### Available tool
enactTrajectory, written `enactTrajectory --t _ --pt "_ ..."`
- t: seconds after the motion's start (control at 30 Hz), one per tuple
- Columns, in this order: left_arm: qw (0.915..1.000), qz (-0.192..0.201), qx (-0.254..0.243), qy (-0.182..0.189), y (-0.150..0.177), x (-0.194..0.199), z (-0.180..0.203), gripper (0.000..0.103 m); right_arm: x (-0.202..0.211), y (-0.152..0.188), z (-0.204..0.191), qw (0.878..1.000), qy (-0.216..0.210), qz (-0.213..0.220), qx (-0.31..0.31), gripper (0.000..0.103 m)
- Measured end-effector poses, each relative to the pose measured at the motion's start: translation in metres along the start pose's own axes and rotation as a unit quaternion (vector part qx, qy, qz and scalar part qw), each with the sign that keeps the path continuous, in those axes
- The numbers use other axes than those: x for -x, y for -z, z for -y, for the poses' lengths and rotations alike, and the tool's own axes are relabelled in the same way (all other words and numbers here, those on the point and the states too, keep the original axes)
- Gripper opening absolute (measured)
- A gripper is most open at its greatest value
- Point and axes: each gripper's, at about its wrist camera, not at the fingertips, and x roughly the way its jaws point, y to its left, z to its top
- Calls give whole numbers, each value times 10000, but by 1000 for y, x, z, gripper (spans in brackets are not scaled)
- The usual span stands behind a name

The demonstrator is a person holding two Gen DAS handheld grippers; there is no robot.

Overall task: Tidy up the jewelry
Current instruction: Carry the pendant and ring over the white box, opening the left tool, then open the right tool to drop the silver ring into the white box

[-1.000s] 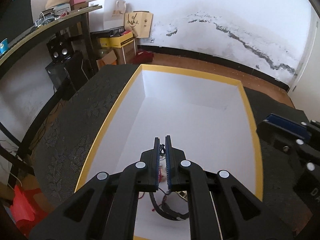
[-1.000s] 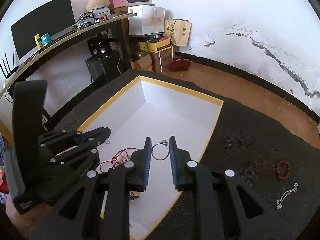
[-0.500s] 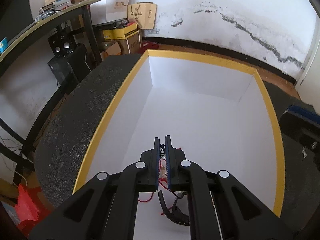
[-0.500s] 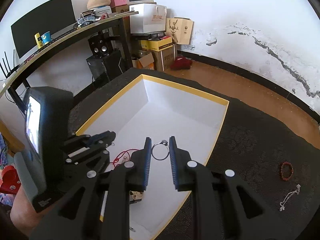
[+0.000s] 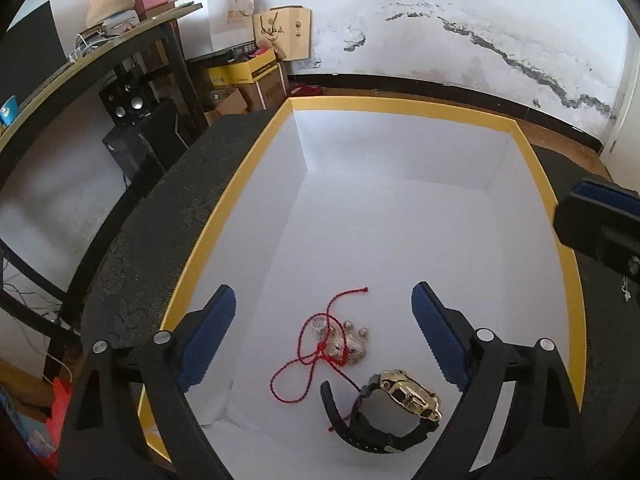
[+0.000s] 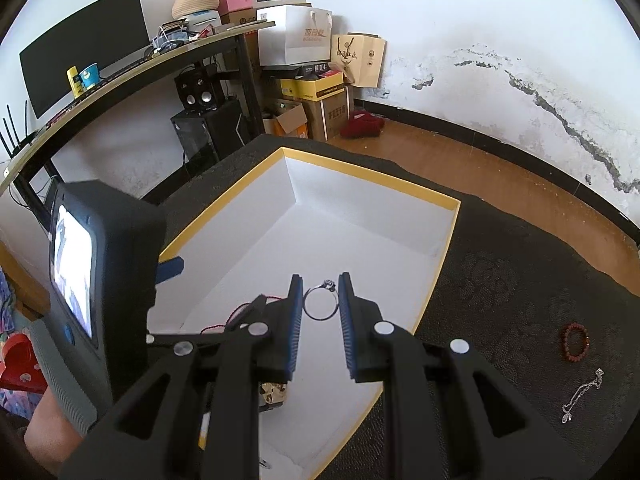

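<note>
A white box with a yellow rim [image 5: 224, 216] [image 6: 444, 256] lies on the dark table. My left gripper [image 5: 322, 316] is open above its near end. Below it on the box floor lie a red cord with silver bells [image 5: 336, 340] and a gold-faced black watch [image 5: 400, 400]. My right gripper [image 6: 320, 304] is shut on a silver ring [image 6: 320, 302] and holds it over the box. The watch shows partly under the right fingers [image 6: 274, 394]. A red bead bracelet [image 6: 575, 342] and a silver chain [image 6: 582, 394] lie on the table to the right of the box.
The left gripper's body with its small screen [image 6: 92, 280] stands at the box's left side in the right wrist view. Behind the table stand a desk with shelves [image 6: 132, 72], speakers, cardboard boxes [image 6: 316, 96] and paper bags against a white wall.
My left gripper has opened wide and let go of the red cord with bells, which now lies on the box floor. My right gripper still holds the ring over the box.
</note>
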Motion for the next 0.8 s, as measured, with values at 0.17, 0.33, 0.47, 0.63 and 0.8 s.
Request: enactTrajectory --t 0.17,0.33,0.47,0.63,0.8 --pt "10000 70 56 31 2 5 -4 87 -9 -1 -3 10000 10 -57 5 18" --pt "9999 79 84 66 4 8 -9 87 -22 -3 -2 9999 27 -148 -23 18" --pt "9999 79 64 74 8 10 -12 87 -35 -3 -1 9997 36 -254 -61 19" --pt "10000 35 37 76 11 9 -15 87 -51 -5 -5 9993 50 -379 -44 19" --pt "9999 18 22 102 11 7 -16 87 -66 -6 -5 9987 38 -505 -55 19"
